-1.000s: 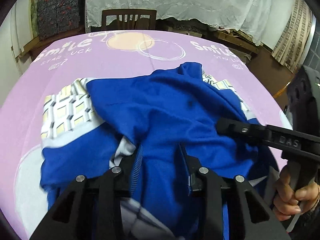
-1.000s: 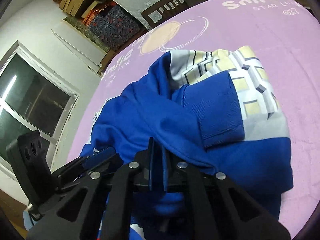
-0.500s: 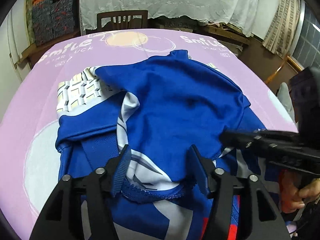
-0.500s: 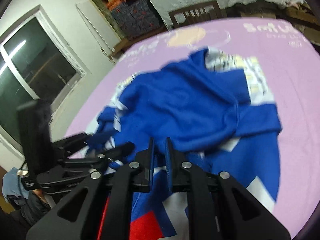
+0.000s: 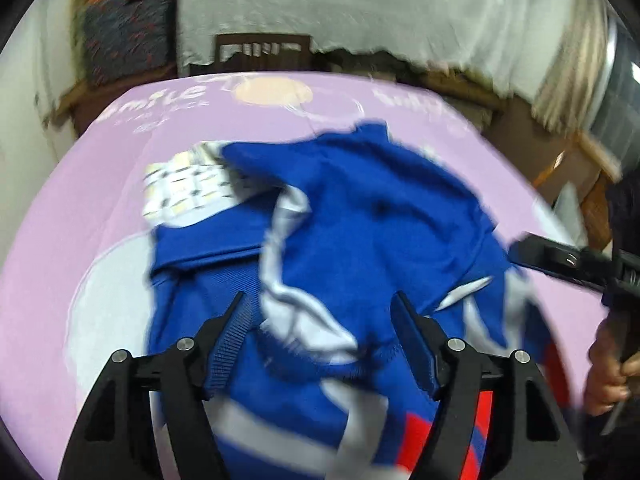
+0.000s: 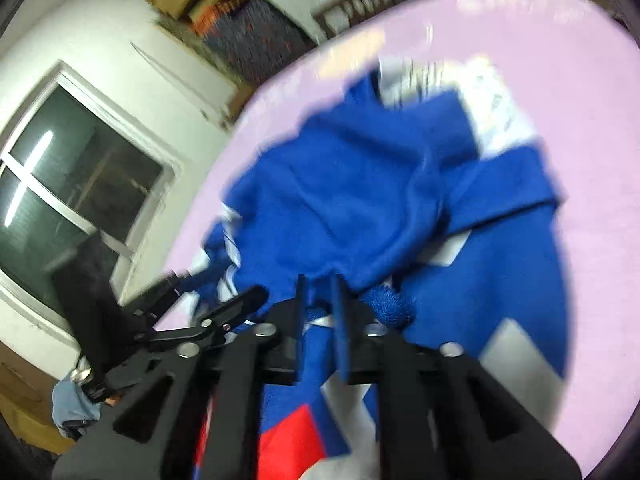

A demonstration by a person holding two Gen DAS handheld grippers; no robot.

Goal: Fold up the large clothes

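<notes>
A big blue jersey [image 5: 372,240] is spread in a rumpled heap across the pink cloth [image 5: 80,208] that covers the table. The fabric looks like soft knit, with white stripes, a ribbed blue collar [image 5: 320,364] and a red patch [image 5: 420,436] at the near edge. A white panel with a small yellow-and-grey geometric print [image 5: 184,188] is seen sticking out at the far left of the heap. One blue layer is flopped over the rest in loose folds, so no flat outline can be made out.

The left gripper [image 5: 324,320] is held just above the collar end, its two black fingers [image 5: 228,340] spread wide with nothing pinched between them. The right gripper [image 6: 318,300] is seen with its fingers [image 6: 340,320] drawn nearly together and a fold of blue fabric running between them, so it's clamped on the jersey. From the left view only its black tip [image 5: 560,258] is visible at the jersey's right edge, with the hand [image 5: 612,364] on its handle below.

Both frames are pretty motion-blurred. Further out, white lettering and a peach circle [image 5: 274,92] are printed on the cloth, a wooden chair [image 5: 262,54] is set at the far side, and a window [image 6: 68,184] is seen in the white wall.
</notes>
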